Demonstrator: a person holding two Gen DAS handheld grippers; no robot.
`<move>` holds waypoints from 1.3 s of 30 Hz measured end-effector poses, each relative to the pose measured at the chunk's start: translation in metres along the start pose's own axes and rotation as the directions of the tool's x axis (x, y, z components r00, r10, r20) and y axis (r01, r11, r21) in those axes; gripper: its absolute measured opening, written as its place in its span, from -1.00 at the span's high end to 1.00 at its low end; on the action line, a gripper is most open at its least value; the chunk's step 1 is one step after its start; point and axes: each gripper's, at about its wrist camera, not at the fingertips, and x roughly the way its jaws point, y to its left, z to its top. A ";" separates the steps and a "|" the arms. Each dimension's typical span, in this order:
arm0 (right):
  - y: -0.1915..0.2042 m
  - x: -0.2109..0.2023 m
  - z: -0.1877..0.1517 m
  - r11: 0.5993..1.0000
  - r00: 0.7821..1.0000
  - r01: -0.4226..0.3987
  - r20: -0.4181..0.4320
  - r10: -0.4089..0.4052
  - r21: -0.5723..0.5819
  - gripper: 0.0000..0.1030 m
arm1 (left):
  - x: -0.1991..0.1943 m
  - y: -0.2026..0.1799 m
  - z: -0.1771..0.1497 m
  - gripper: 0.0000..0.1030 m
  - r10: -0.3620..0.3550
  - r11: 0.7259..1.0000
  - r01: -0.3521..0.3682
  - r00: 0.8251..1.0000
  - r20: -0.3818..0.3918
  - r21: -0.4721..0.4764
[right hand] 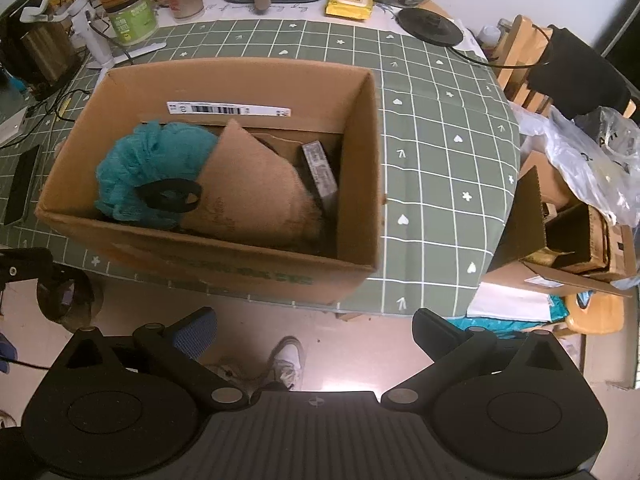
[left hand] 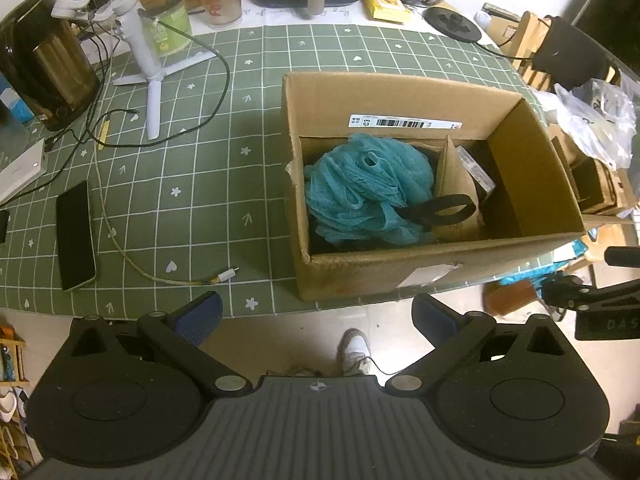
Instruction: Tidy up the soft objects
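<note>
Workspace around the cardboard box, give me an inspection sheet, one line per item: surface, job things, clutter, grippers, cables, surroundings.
Surface: green grid-patterned tablecloth covers the table.
Job's things: open brown cardboard box holds a teal mesh bath pouf, a tan cloth pouch with a black loop and a small dark packet.
Clutter: black smartphone, steel kettle, white mini tripod, green-labelled jar, yellow wipes pack.
Grippers: left gripper and right gripper both open, empty, off the table's near edge.
Cables: pale charging cable and black cables loose on the cloth.
Surroundings: wooden chair, plastic bags, a person's shoe on the floor.
</note>
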 end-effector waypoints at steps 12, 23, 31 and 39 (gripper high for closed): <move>-0.014 0.003 0.002 1.000 1.000 -0.019 0.009 0.018 0.014 -1.00 | -0.002 0.001 0.002 -1.00 -0.004 1.000 0.004 1.000 0.009 0.000; -0.012 0.005 0.003 0.999 0.999 -0.031 0.004 0.031 0.009 -1.00 | -0.001 0.001 0.003 -1.00 -0.002 1.000 0.002 1.000 0.006 0.003; -0.010 0.004 0.004 1.000 1.000 -0.024 0.006 0.024 0.011 -1.00 | -0.001 0.000 0.003 -1.00 -0.005 1.000 0.005 1.000 0.006 0.008; -0.005 0.003 0.006 1.000 1.000 0.004 0.001 -0.004 0.001 -1.00 | 0.000 0.000 0.004 -1.00 -0.006 1.000 0.006 1.000 0.008 0.017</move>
